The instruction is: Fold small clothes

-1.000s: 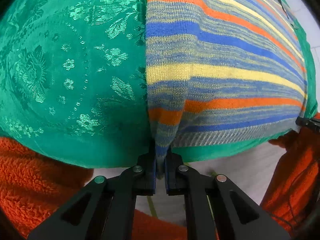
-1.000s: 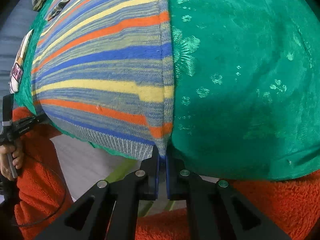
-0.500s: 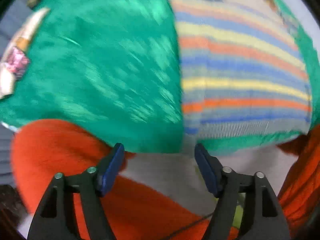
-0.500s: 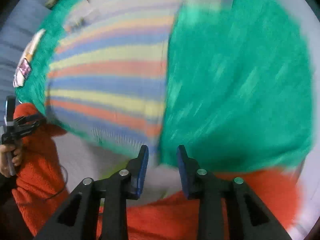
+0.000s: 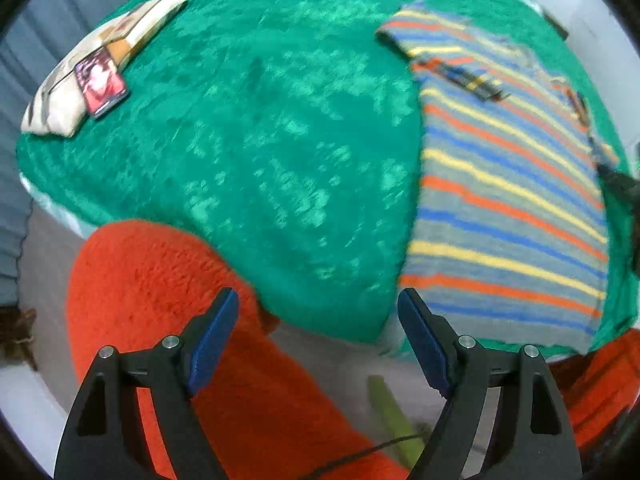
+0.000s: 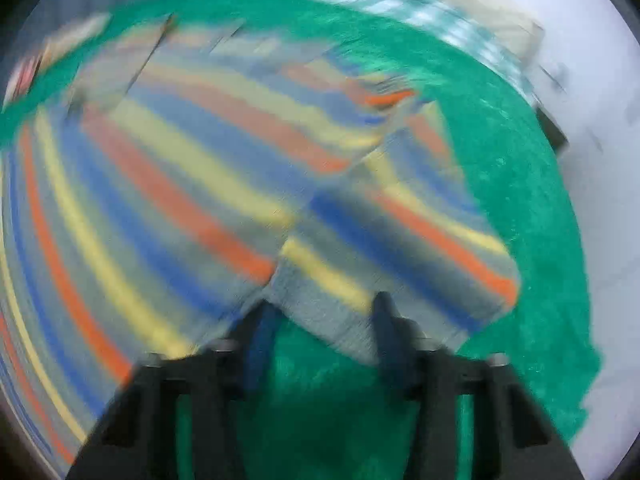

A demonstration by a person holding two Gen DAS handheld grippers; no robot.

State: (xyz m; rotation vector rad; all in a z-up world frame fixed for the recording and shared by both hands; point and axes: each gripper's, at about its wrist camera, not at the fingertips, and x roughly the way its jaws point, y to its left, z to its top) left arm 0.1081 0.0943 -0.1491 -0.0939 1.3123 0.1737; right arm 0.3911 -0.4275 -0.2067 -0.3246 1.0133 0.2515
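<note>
Green patterned cloth (image 5: 260, 152) covers the surface; the striped knit sweater (image 5: 508, 208) lies flat on it, long axis running away from the near cloth edge. Left gripper (image 5: 316, 340): fingers wide apart, holding nothing, off the near edge with the sweater ahead and to its right. Right gripper (image 6: 320, 328): view blurred, fingers parted, the sweater's sleeve (image 6: 400, 240) directly ahead at the tips; contact cannot be told. Judgement: right gripper is nearer; sleeve fold likely comes next.

A home bedroom: green bedspread (image 5: 248, 128), pillow (image 5: 100, 60), striped sweater (image 5: 508, 184).
</note>
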